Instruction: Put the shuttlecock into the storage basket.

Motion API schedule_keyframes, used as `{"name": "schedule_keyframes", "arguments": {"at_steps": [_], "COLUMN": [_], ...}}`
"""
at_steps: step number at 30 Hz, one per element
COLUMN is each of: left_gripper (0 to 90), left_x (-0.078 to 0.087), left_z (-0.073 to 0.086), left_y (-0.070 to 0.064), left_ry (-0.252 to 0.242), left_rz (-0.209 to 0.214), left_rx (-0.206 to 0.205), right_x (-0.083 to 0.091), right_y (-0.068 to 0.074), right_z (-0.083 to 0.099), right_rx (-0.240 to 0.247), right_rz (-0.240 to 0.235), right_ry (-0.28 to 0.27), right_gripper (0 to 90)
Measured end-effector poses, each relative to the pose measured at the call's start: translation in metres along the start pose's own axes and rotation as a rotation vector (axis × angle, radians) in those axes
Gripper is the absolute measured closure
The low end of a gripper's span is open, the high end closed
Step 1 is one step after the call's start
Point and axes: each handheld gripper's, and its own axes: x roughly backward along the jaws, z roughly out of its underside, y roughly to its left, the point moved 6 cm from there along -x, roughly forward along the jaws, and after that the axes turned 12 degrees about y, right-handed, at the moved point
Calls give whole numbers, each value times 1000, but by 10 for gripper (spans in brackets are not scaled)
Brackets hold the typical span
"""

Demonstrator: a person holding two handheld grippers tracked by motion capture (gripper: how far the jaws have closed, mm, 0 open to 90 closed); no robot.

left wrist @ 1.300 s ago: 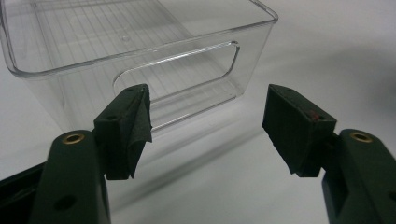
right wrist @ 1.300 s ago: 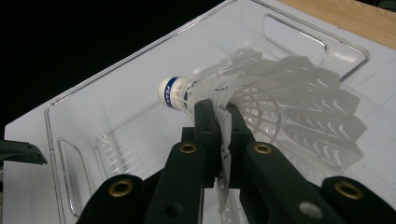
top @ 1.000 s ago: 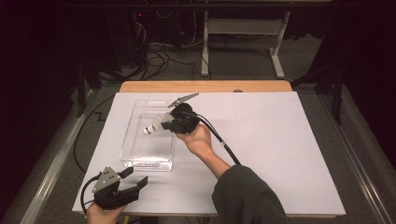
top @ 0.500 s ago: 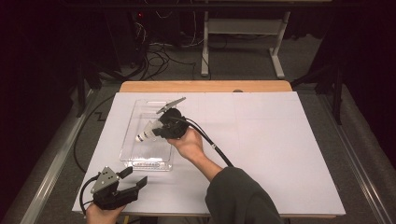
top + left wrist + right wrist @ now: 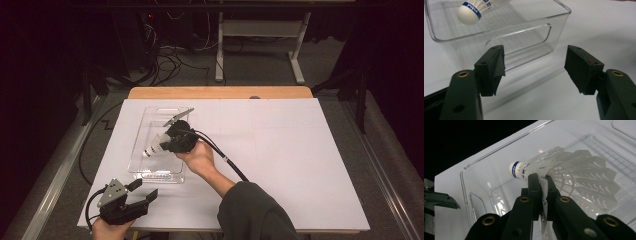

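A white shuttlecock (image 5: 564, 172) with a blue band on its cork is pinched by its feather skirt in my right gripper (image 5: 541, 185), which is shut on it. It hangs over the clear plastic box (image 5: 152, 172), cork pointing left (image 5: 151, 148). In the left gripper view the shuttlecock (image 5: 471, 11) shows above the box's near wall (image 5: 524, 40). My left gripper (image 5: 534, 67) stands open with nothing between its jaws, low at the table's front left corner (image 5: 142, 194), just short of the box.
White paper (image 5: 300, 150) covers the table, with bare room on the right half. A wooden table edge (image 5: 220, 92) runs along the back. Cables and a stand's legs (image 5: 260, 40) lie on the dark floor behind.
My right gripper has carried the shuttlecock leftward and a little nearer, from the box's right rim to over its middle. The left gripper has stayed put.
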Motion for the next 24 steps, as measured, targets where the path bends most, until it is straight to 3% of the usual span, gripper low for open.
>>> {"name": "schedule_keyframes", "arguments": {"at_steps": [4, 24], "left_gripper": [332, 333], "left_x": [0, 0], "left_z": [0, 0], "left_y": [0, 0], "left_ry": [1, -2], "left_rz": [1, 4], "left_rx": [0, -2], "right_x": [-4, -22], "right_y": [0, -18], "right_z": [-2, -18], "right_rx": [1, -89], "right_rz": [18, 72], "right_ry": [17, 47], "right_gripper": [892, 891]}}
